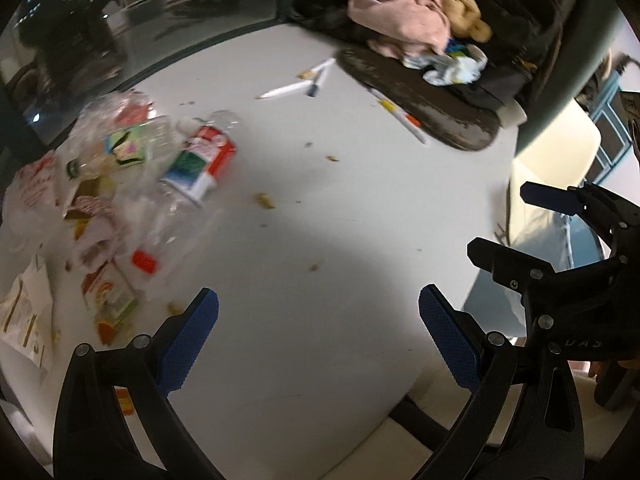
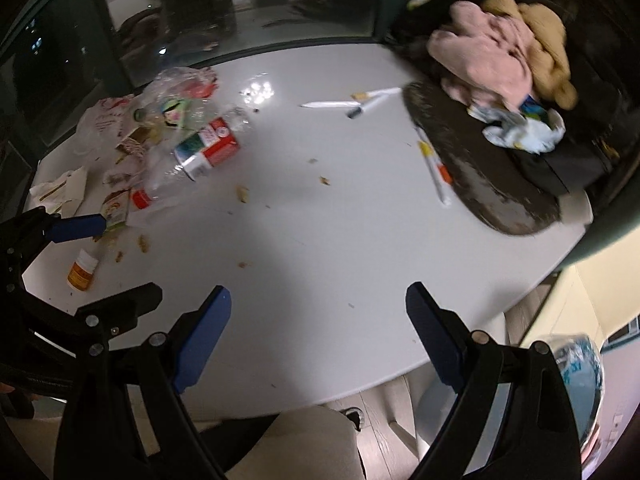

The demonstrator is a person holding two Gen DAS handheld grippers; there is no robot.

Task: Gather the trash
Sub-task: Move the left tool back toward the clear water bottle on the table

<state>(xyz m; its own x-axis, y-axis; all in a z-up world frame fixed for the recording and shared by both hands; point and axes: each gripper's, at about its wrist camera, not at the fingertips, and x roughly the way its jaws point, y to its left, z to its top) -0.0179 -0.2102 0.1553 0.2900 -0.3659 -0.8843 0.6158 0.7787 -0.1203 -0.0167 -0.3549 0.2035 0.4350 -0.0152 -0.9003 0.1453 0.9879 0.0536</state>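
Trash is heaped at the left of the white table (image 1: pixel 340 220): a clear plastic bottle with a red, green and white label (image 1: pixel 200 164) (image 2: pixel 208 152), a red cap (image 1: pixel 143 261) (image 2: pixel 141 199), a small carton (image 1: pixel 110 296) (image 2: pixel 116 210), wrappers, a clear bag and crumbs. An orange pill bottle (image 2: pixel 82 272) lies near the table's edge. My left gripper (image 1: pixel 318 336) (image 2: pixel 104 264) hangs open and empty over bare table, right of the heap. My right gripper (image 2: pixel 320 332) (image 1: pixel 520 228) is open and empty too, near the table's front edge.
Several markers (image 1: pixel 296 88) (image 2: pixel 352 103) lie mid-table. A dark oval board (image 1: pixel 420 100) (image 2: pixel 480 184) at the back right carries pink and tan clothes (image 1: pixel 400 16) and crumpled white paper (image 1: pixel 452 66) (image 2: pixel 524 130). A beige chair (image 2: pixel 312 440) stands below the table edge. Dark windows lie behind.
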